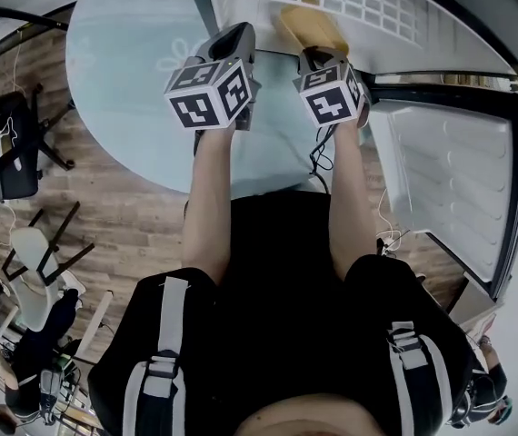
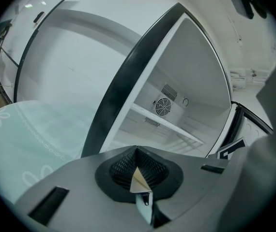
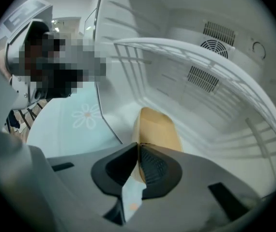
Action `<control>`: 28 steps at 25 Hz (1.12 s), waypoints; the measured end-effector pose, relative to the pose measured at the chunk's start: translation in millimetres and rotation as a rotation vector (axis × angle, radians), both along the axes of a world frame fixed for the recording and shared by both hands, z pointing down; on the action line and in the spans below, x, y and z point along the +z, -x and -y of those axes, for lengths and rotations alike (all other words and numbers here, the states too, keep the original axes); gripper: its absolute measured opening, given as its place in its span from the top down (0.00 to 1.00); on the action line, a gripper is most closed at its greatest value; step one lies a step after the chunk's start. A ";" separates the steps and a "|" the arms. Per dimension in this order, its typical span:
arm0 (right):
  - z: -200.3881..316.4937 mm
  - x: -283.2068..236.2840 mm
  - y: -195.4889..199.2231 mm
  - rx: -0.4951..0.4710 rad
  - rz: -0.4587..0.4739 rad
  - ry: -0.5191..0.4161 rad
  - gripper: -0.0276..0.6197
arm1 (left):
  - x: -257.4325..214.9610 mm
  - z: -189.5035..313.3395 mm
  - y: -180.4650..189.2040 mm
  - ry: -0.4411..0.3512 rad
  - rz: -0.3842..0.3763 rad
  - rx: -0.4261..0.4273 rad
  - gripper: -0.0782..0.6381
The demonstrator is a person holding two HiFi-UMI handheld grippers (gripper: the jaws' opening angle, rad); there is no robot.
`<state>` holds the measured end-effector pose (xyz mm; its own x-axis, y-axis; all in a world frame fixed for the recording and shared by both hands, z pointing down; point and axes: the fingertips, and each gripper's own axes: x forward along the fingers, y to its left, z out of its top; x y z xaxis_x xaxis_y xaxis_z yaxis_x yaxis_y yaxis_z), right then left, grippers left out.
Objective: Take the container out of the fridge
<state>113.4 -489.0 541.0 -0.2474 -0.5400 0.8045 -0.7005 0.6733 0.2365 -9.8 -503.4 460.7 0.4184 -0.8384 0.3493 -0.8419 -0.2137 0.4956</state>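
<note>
A tan, shallow container (image 1: 312,27) (image 3: 158,128) lies on the white floor of the open fridge (image 3: 215,105), under a wire shelf (image 3: 191,57). My right gripper (image 1: 321,58) (image 3: 138,148) reaches into the fridge and is shut on the container's near rim, whose thin edge is pinched between the black pads. My left gripper (image 1: 234,40) (image 2: 136,152) hovers over the round glass table (image 1: 123,53) just left of the fridge. Its jaws are shut with nothing held. In the left gripper view the fridge interior (image 2: 176,105) with its fan grille lies ahead to the right.
The fridge door (image 1: 463,180) stands swung open at the right, its inner racks facing me. The fridge's dark side edge (image 2: 123,91) runs between the table and the compartment. Chairs (image 1: 14,153) stand on the wooden floor at the left. A person (image 3: 55,57) is behind the table.
</note>
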 end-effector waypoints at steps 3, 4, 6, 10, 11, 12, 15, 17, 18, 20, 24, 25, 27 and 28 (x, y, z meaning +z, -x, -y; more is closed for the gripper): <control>-7.5 -17.3 4.0 0.009 0.082 -0.020 0.92 | -11.3 -6.1 -3.1 -0.021 -0.001 0.013 0.88; -10.5 -23.0 5.4 0.008 0.111 -0.026 0.92 | -15.0 -8.8 -4.8 -0.027 0.001 0.020 0.88; -16.7 -33.3 7.4 0.009 0.158 -0.037 0.92 | -21.9 -15.0 -8.0 -0.040 0.006 0.034 0.88; -27.9 -51.7 14.6 0.008 0.244 -0.073 0.92 | -34.3 -28.8 -9.6 -0.066 0.021 0.050 0.88; -32.3 -56.0 18.1 0.008 0.273 -0.080 0.92 | -36.8 -33.4 -8.3 -0.072 0.024 0.052 0.88; -37.3 -60.6 22.2 0.011 0.312 -0.083 0.92 | -39.1 -38.6 -6.4 -0.078 0.026 0.053 0.88; -50.4 -77.6 34.7 0.029 0.444 -0.090 0.92 | -46.7 -53.1 2.2 -0.095 0.033 0.054 0.88; -59.8 -89.0 40.1 0.042 0.503 -0.102 0.92 | -53.1 -62.8 8.5 -0.107 0.044 0.058 0.88; -65.8 -94.9 41.8 0.052 0.529 -0.111 0.92 | -56.8 -69.0 11.3 -0.114 0.053 0.064 0.88; -78.7 -106.8 44.2 0.073 0.579 -0.129 0.92 | -63.7 -83.7 16.3 -0.126 0.067 0.076 0.88; -99.1 -130.6 56.1 0.088 0.701 -0.182 0.92 | -73.1 -106.9 28.1 -0.153 0.092 0.094 0.88; -102.9 -135.7 60.5 0.087 0.741 -0.200 0.92 | -74.9 -109.3 31.9 -0.161 0.102 0.100 0.88; -108.1 -145.0 65.5 0.088 0.818 -0.241 0.92 | -78.7 -110.5 38.1 -0.174 0.129 0.116 0.88; -110.9 -148.8 65.4 0.093 0.853 -0.257 0.92 | -80.5 -111.6 39.8 -0.179 0.141 0.125 0.88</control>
<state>48.0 -378.0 392.2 -0.6523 -0.7258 0.2183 -0.7561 0.6033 -0.2535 -49.6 -391.8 380.2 0.4806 -0.8369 0.2619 -0.8614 -0.3946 0.3197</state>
